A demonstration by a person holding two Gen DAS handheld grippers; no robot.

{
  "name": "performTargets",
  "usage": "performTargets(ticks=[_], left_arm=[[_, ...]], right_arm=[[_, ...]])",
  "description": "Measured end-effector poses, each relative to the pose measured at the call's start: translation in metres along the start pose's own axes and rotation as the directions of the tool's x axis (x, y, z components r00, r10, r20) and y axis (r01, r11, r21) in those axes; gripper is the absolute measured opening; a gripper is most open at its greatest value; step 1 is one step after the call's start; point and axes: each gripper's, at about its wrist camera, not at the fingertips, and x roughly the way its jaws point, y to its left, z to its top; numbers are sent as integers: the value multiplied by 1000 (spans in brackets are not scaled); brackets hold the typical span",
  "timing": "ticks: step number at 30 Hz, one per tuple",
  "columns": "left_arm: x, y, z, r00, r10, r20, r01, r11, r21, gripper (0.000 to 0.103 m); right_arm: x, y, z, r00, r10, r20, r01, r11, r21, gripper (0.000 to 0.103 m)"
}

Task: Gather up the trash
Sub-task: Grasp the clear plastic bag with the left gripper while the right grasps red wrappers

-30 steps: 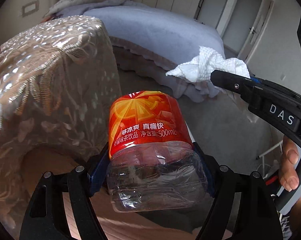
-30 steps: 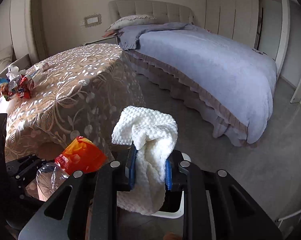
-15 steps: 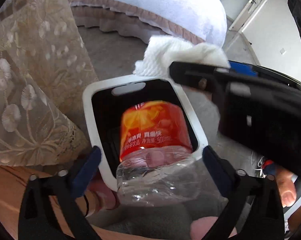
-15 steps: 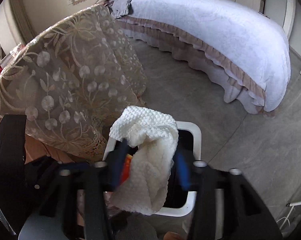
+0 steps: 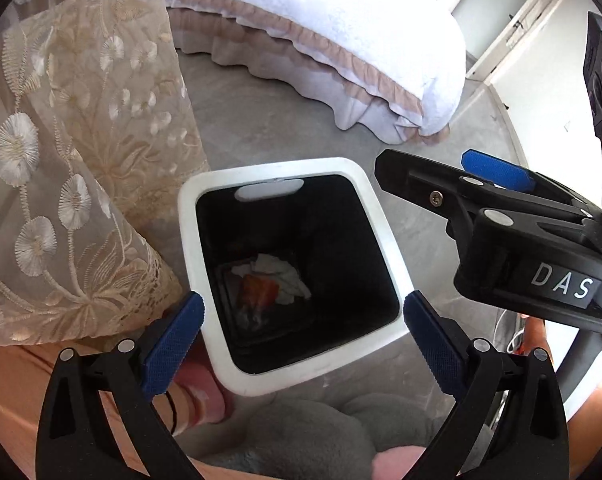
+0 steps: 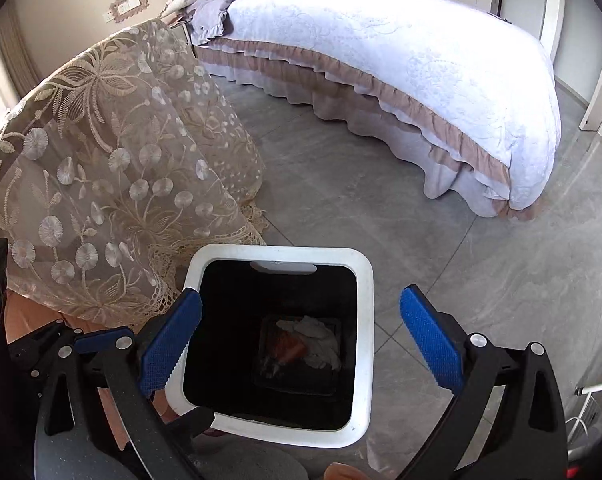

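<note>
A white-rimmed trash bin point(image 5: 189, 248) point(image 6: 365, 320) with a black inside stands on the floor right below both grippers. At its bottom lie a clear plastic bottle with an orange label point(image 5: 259, 290) point(image 6: 289, 346) and a crumpled white tissue point(image 5: 279, 270) point(image 6: 321, 340). My left gripper point(image 5: 301, 312) hangs open over the bin mouth, nothing between its blue pads. My right gripper point(image 6: 301, 300) is above the same mouth with its jaws opening and empty. In the left wrist view it shows side-on at the right point(image 5: 425, 168).
A table under a beige lace cloth point(image 5: 81, 160) point(image 6: 113, 160) hangs down to the bin's left. A bed with a white cover point(image 5: 341, 20) point(image 6: 381, 60) stands beyond, grey tiled floor point(image 6: 361, 208) between. A person's grey-clothed legs point(image 5: 301, 440) are just behind the bin.
Both grippers came down over the bin and opened. The bottle left the left jaws and the tissue left the right jaws; both now lie at the bin's bottom.
</note>
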Motion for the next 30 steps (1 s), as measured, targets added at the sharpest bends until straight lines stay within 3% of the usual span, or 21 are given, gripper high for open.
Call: performTargets(ticks=[7, 14, 16, 21, 25, 30], left_arm=[[-51, -4, -1, 992, 30, 119, -32, 999, 15, 98], [-118, -3, -15, 958, 115, 261, -120, 993, 3, 98], [-138, -1, -21, 953, 88, 289, -94, 996, 6, 98], [-193, 7, -37, 902, 142, 407, -139, 990, -35, 98], [-238, 23, -51, 845, 191, 499, -161, 982, -102, 98], [-272, 53, -72, 773, 296, 562, -214, 954, -209, 98]], right_arm=[[-32, 15, 11, 996, 18, 85, -14, 999, -51, 99], [-84, 43, 29, 971, 70, 231, -45, 993, -110, 99], [-99, 52, 34, 960, 97, 264, -65, 990, -126, 99], [-131, 79, 45, 930, 169, 328, -115, 978, -175, 99], [-149, 101, 48, 908, 218, 358, -142, 964, -226, 99], [-160, 131, 50, 888, 279, 365, -181, 943, -279, 99]])
